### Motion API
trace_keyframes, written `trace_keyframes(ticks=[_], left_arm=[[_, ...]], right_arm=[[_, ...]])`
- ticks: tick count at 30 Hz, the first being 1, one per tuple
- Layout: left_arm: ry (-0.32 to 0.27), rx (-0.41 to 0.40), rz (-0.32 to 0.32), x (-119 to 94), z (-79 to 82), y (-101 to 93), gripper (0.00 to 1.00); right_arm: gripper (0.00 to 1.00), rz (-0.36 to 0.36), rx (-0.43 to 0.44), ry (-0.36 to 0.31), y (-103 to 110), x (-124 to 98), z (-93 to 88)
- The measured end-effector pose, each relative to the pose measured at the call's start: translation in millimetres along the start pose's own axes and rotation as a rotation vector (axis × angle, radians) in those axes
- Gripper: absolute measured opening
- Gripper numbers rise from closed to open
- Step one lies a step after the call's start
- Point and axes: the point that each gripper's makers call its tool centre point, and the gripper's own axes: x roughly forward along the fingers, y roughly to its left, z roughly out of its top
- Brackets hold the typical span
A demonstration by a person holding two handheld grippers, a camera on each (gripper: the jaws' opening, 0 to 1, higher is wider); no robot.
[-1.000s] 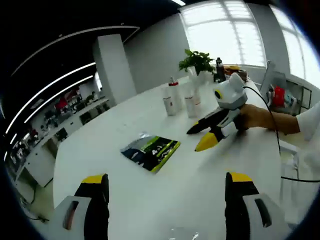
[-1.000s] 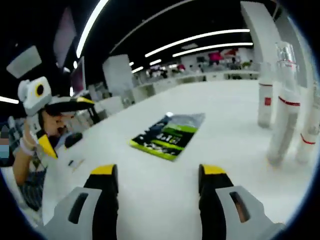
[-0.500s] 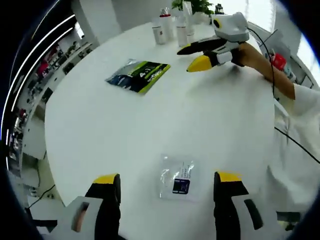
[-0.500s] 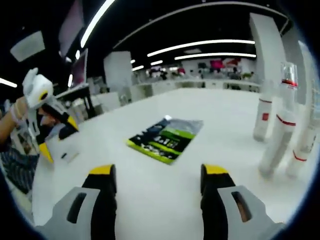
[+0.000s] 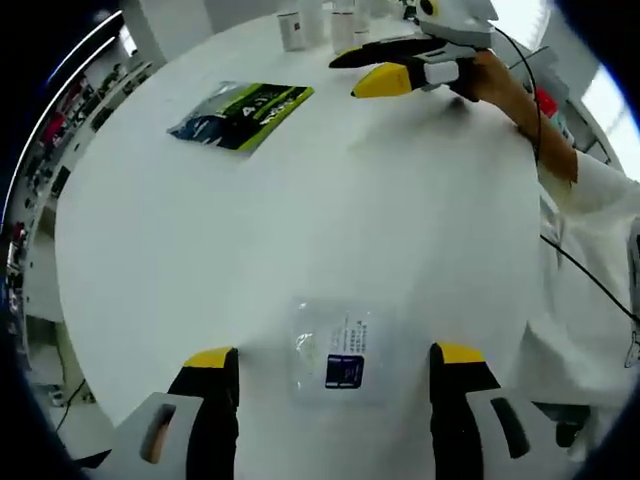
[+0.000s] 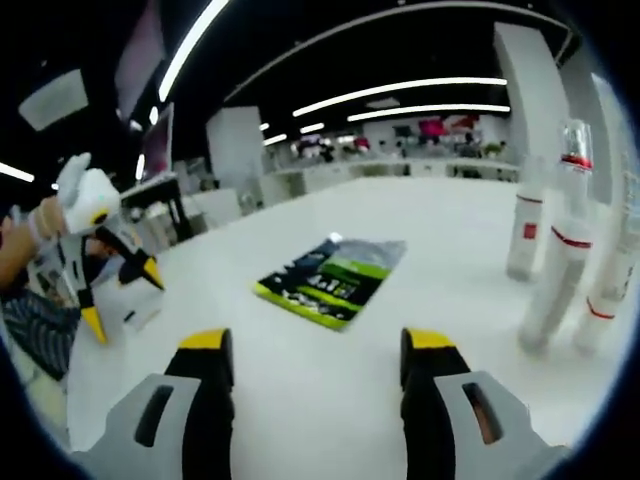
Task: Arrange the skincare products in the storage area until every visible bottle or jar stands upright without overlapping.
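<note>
Several white skincare bottles with red bands (image 6: 557, 262) stand upright at the right in the right gripper view; two of these bottles (image 5: 294, 26) show at the table's far edge in the left gripper view. A green-and-black sachet (image 5: 241, 103) (image 6: 331, 281) lies flat mid-table. A small clear packet (image 5: 336, 352) lies flat between my left gripper's (image 5: 333, 356) open jaws, and I cannot tell how high the jaws are above it. My right gripper (image 6: 318, 345) is open and holds nothing, with the sachet beyond it. The right gripper (image 5: 356, 72) also appears near the bottles, the left gripper (image 6: 122, 298) at the table's left.
Everything sits on a round white table (image 5: 300, 220). A person's hand and white sleeve (image 5: 590, 190) reach in along the table's right side, with a black cable trailing. An office with desks and ceiling lights lies beyond the table.
The left gripper's camera has tilted down and come closer to the clear packet, which now sits between its jaws. The right gripper's view has hardly shifted.
</note>
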Motion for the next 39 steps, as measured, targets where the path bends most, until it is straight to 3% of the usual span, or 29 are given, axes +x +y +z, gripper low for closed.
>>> trace_keyframes(ticks=[6, 11, 19, 27, 32, 36, 39], left_arm=[[-0.037, 0.015, -0.003, 2, -0.7, -3.1, 0.82], [-0.026, -0.009, 0.0, 1, 1.4, 1.3, 0.76], [0.011, 0.011, -0.004, -1, 4.3, -10.6, 0.59], [0.027, 0.081, -0.025, -2, 7.6, -18.4, 0.41], [0.031, 0.087, -0.025, -3, 8.0, -18.9, 0.4], [0.026, 0.045, -0.021, -3, 11.0, -20.9, 0.4], [0.019, 0.035, -0.039, -4, 15.7, -28.3, 0.4]], right_arm=[[0.68, 0.012, -0.015, 0.017, 2, 3, -3.3], [0.68, 0.013, -0.014, 0.016, 2, 3, -2.5], [0.67, 0.018, -0.006, -0.002, 2, 1, 2.3], [0.67, 0.035, -0.003, -0.021, 7, -2, 6.3], [0.66, 0.048, -0.007, -0.027, 10, -1, 8.2], [0.66, 0.076, -0.039, -0.019, 16, -2, 6.9], [0.66, 0.045, -0.054, -0.037, 11, -3, 11.1]])
